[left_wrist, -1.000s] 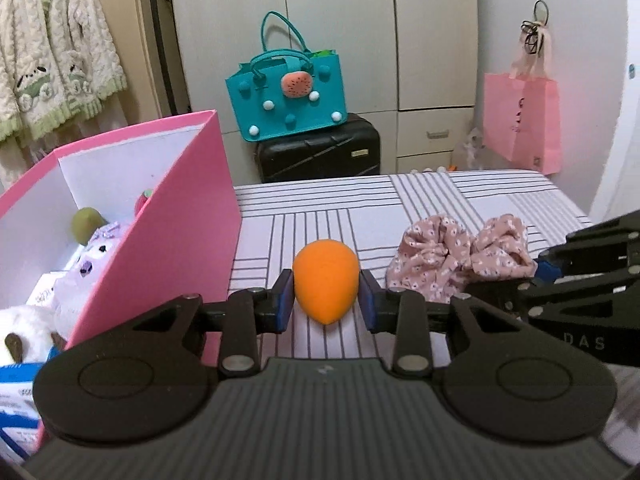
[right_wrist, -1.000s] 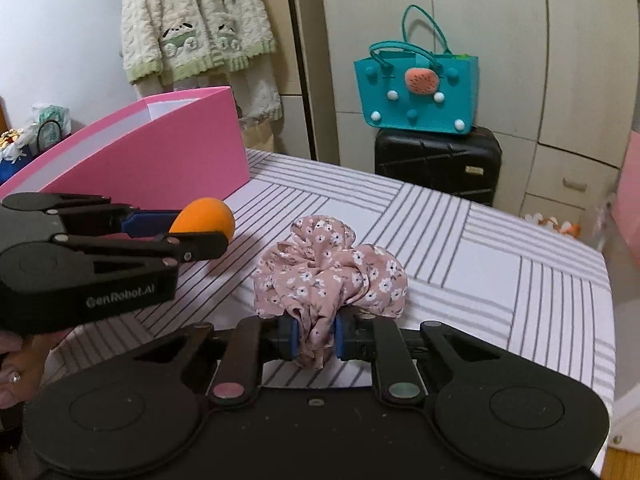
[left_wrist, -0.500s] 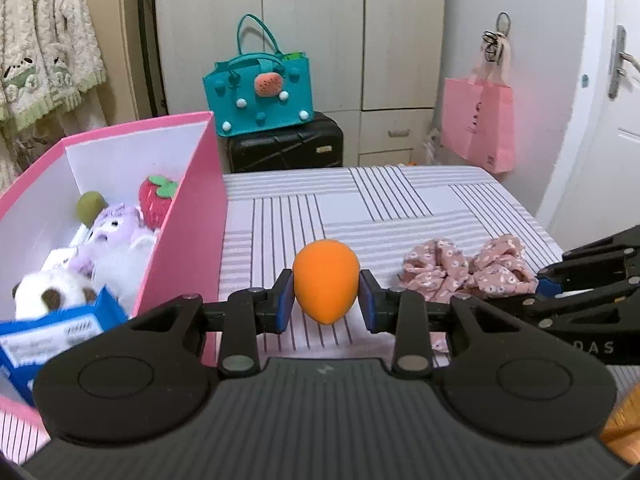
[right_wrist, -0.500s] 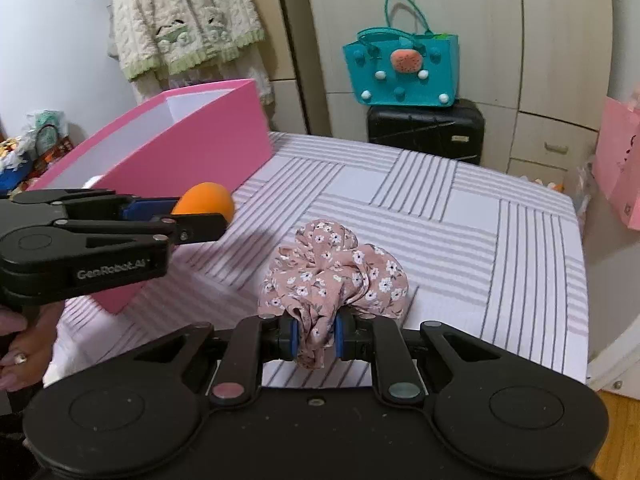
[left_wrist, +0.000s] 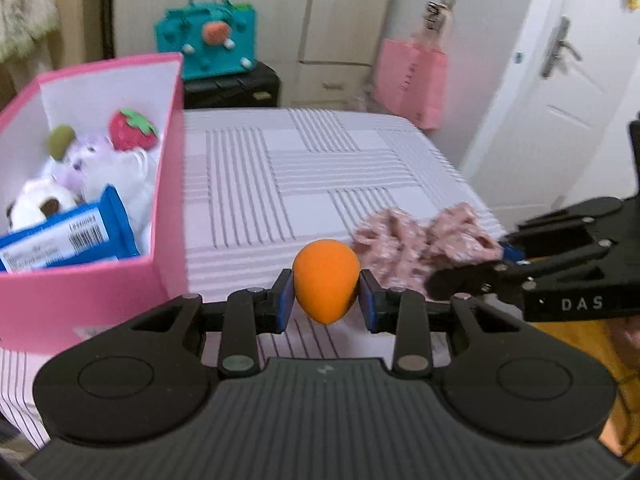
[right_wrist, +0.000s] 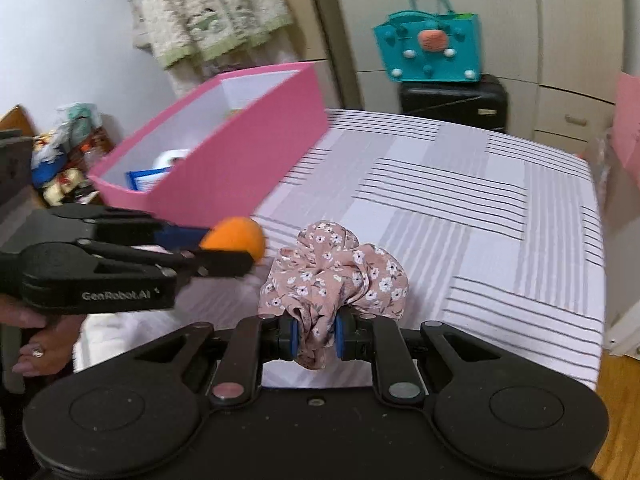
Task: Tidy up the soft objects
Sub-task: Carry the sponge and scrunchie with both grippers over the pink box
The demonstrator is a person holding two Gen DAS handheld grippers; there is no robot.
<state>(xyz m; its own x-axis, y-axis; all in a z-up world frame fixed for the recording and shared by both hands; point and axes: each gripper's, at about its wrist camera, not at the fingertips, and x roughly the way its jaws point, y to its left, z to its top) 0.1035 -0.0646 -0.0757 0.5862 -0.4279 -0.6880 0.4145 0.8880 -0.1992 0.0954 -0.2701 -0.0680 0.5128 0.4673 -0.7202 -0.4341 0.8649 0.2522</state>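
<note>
The striped bed carries the pink box along its left edge; right of the box the cover lies bare out to the bed's far and right edges, so the room to move is on that side. The box's top is open, and inside I see a strawberry plush, white and lilac soft toys and a blue packet. Beyond the far edge a teal bag sits on a black suitcase.

My left gripper is narrowed onto the orange sponge, 1 blue pad pressing each side, holding it off the cover just right of the box's near corner. My right gripper is clamped almost fully closed on a fold of the floral scrunchie, which bunches up above the pads, right of the sponge and farther from the box. My 2 grippers are side by side, close but apart.
</note>
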